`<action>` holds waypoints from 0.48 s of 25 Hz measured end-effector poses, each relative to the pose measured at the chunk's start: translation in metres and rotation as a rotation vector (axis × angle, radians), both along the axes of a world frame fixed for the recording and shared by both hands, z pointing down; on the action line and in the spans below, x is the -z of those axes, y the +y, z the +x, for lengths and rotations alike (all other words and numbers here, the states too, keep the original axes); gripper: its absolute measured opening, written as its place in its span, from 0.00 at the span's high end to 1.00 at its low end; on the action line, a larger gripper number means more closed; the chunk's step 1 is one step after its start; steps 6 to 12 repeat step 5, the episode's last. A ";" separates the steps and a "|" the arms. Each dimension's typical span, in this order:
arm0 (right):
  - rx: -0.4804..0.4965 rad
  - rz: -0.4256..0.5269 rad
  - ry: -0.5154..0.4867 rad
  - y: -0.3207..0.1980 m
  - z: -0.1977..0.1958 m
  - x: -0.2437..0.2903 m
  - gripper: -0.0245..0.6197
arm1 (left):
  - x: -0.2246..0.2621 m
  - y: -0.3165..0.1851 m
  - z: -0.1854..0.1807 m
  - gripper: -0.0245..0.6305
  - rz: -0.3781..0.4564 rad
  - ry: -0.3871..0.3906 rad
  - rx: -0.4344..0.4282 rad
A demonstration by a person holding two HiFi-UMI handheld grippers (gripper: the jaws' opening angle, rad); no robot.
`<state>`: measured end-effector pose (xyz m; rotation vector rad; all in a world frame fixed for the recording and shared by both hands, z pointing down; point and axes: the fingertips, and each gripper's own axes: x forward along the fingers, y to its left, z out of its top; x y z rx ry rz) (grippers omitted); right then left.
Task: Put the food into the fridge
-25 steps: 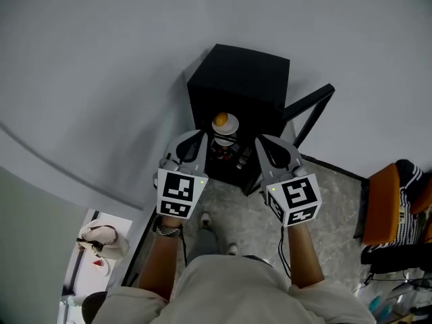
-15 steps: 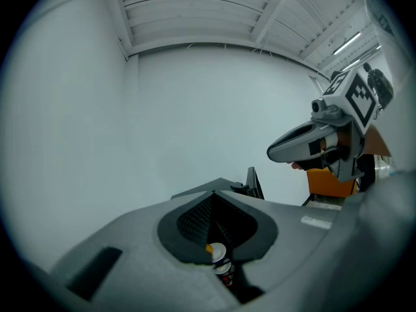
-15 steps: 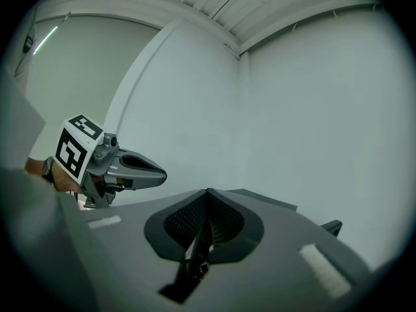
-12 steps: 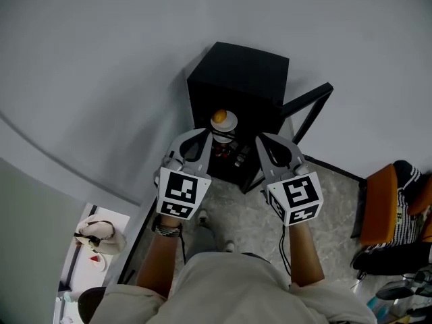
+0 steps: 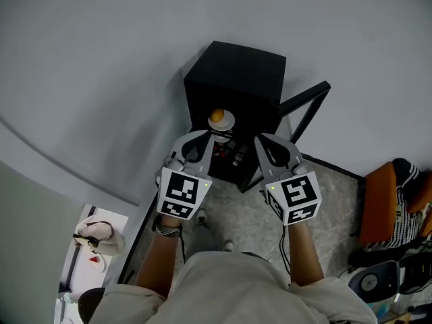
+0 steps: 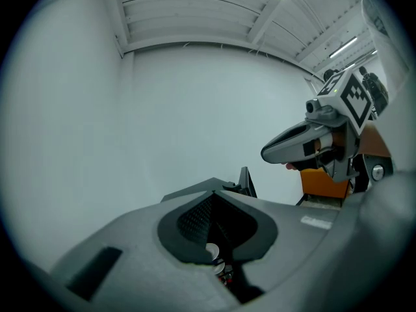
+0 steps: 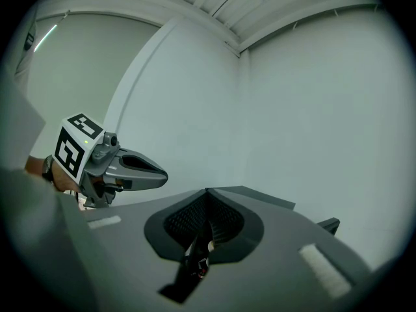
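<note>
The left gripper [image 5: 196,140] is raised in front of the person at about eleven o'clock. Its jaws are pressed together with nothing between them. In its own view the ribbed pads meet along one line, and only a sliver of the scene beyond shows below them. It looks idle, I think, because it has nothing left to carry.

Straight ahead at twelve o'clock a small black fridge [image 5: 236,73] stands on the floor against the grey wall, and its front is open towards the person. The food [image 5: 217,116], a round orange piece, rests on a pale dish [image 5: 227,124] on the upper shelf inside. The task's thing therefore looks to be already in place. Below it on a lower shelf are some small dark items with a bit of red, which are too small for me to name.

The right gripper [image 5: 264,142] is at about one o'clock, level with the left one and well apart from it. Its jaws are also closed on nothing. Both tips point at the opening without touching the fridge or the dish.

The door [image 5: 305,109] hangs wide open towards two o'clock, which gives free access to the shelves. My guess is that swinging it shut is the step left, and the right gripper is the nearer one for that. At four o'clock, well off to the side, stands an orange chair [image 5: 380,212].
</note>
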<state>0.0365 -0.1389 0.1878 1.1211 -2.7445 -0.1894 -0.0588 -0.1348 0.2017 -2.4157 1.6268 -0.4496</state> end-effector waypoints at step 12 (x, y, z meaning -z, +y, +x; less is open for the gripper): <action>0.004 -0.006 0.007 -0.004 -0.004 -0.002 0.95 | -0.001 -0.004 -0.001 0.96 -0.007 -0.002 -0.004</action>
